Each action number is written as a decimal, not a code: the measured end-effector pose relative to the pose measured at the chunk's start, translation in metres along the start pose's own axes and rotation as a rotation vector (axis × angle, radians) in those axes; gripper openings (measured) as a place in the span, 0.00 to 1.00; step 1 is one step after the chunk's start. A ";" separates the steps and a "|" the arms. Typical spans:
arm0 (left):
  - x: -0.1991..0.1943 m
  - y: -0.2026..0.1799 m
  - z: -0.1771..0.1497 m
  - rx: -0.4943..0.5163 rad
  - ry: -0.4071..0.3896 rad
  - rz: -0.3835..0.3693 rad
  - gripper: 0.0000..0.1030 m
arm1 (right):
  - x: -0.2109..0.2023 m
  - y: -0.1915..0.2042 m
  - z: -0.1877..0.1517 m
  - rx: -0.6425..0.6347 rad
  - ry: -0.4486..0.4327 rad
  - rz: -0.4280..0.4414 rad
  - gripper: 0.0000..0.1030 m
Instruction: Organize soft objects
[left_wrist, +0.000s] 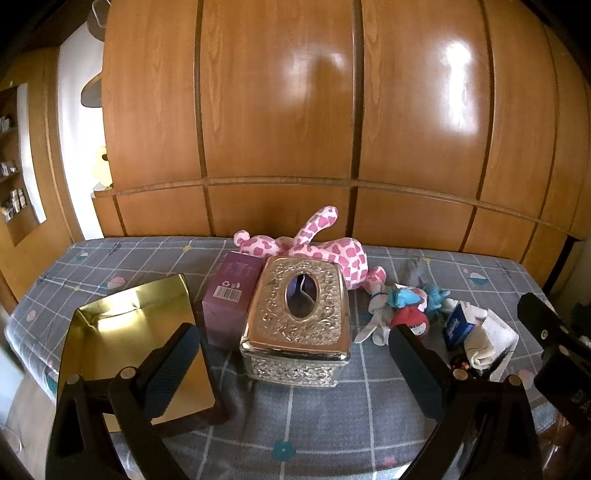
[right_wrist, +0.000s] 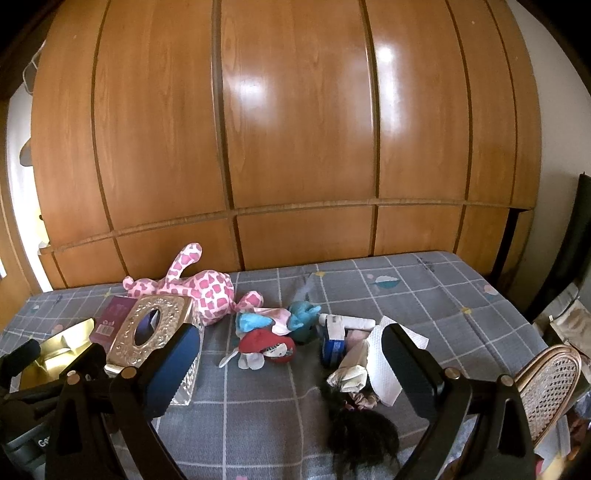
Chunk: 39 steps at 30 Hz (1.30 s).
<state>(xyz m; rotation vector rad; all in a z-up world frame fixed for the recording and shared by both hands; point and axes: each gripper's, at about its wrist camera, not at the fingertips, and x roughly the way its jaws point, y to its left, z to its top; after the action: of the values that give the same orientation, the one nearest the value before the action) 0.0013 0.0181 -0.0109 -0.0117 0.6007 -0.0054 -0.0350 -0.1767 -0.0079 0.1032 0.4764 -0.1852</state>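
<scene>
Softly lit, a grey checked cloth covers the surface (left_wrist: 325, 417), which stands before glossy wooden panelling (left_wrist: 280, 110). A pink-and-white spotted plush toy (left_wrist: 332, 251) lies limp at the far edge, one long limb raised, touching the back of an embossed silvery metal tissue box (left_wrist: 299, 321) with an oval opening in its lid. Just left of the box stands a matte purple carton (left_wrist: 231, 299), and beside that a shiny gold tray (left_wrist: 125, 325) with upturned edges. To the right lies a heap of small soft toys (right_wrist: 273, 332): blue fuzzy ones, a round red one, pale floppy ears. Near them are a blue-and-white packet (right_wrist: 332, 339), a rolled cream cloth (right_wrist: 351, 369), a crumpled white paper towel (right_wrist: 388, 369), and a dark fluffy tuft (right_wrist: 358, 432) by a pink scrunchie.

Both grippers hover low over the near edge, pointing forward. The left gripper (left_wrist: 295, 362) has its flat dark pads wide apart, framing the tissue box, holding nothing. The right gripper (right_wrist: 291, 365) is likewise spread and empty, framing the soft toys and cloth.
</scene>
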 end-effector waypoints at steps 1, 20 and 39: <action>0.000 0.000 0.000 -0.001 0.001 0.001 1.00 | -0.001 -0.001 0.000 0.000 0.000 0.001 0.97; 0.002 0.003 -0.001 0.000 0.007 0.000 1.00 | 0.004 0.002 -0.003 -0.004 0.010 0.003 0.97; 0.004 -0.001 -0.002 0.008 0.013 0.000 1.00 | 0.008 0.001 -0.004 -0.002 0.014 -0.001 0.97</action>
<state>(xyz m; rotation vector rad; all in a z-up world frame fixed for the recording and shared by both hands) 0.0033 0.0168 -0.0149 -0.0045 0.6139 -0.0080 -0.0296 -0.1766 -0.0153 0.1020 0.4905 -0.1847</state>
